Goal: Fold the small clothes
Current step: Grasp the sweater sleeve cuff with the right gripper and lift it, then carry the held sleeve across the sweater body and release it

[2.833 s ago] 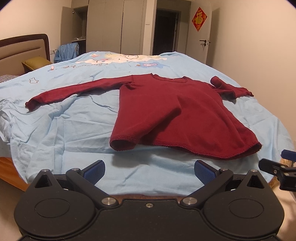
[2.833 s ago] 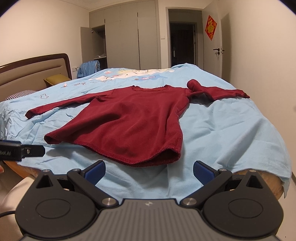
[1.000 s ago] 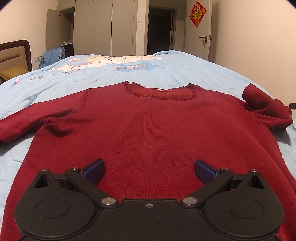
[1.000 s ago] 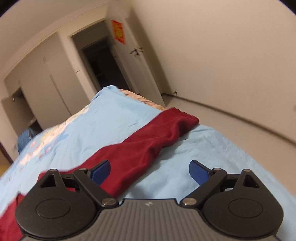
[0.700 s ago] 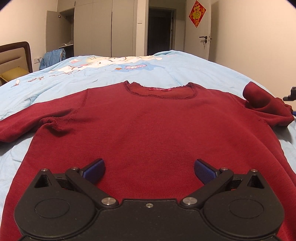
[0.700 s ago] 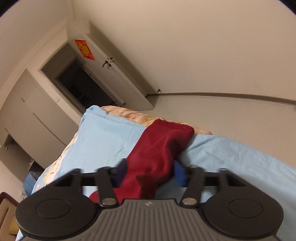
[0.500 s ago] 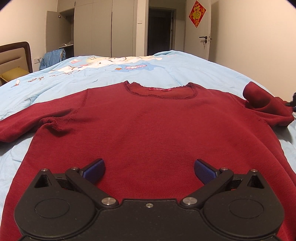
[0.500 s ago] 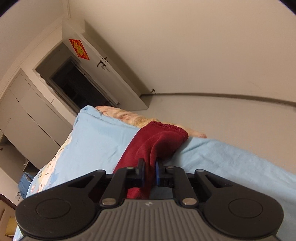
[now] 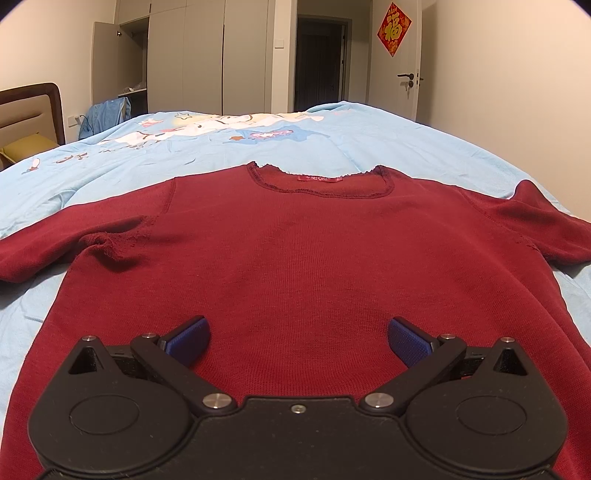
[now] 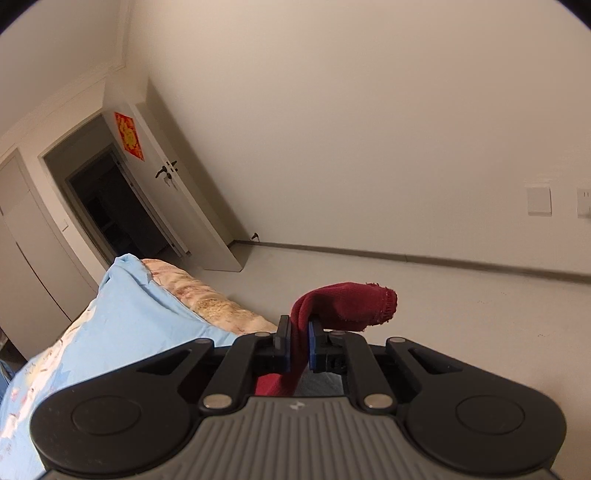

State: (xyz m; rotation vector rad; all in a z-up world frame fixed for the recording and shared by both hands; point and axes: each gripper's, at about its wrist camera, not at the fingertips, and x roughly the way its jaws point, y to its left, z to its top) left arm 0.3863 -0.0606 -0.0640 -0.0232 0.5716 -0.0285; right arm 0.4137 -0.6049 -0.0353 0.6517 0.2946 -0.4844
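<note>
Sweater sleeve cuff (image 10: 351,304), lying loose a second ago, is now pinched in my right gripper (image 10: 298,349) at centre frame and lifted for folding; my left gripper (image 9: 297,341) hangs spread over the hem.

Red diamond paper (image 9: 394,28) on white door (image 9: 397,70), upper part: single gold Chinese character 福, legible in left wrist view. Same paper (image 10: 129,136) in right wrist view: tilted, gold mark too blurred to read.

Red neck label (image 9: 318,178) inside collar of maroon sweater (image 9: 295,266): light lettering, too small to read.

Small pale logo mark (image 10: 296,405) on grey gripper housing, right wrist view: no letters legible.
</note>
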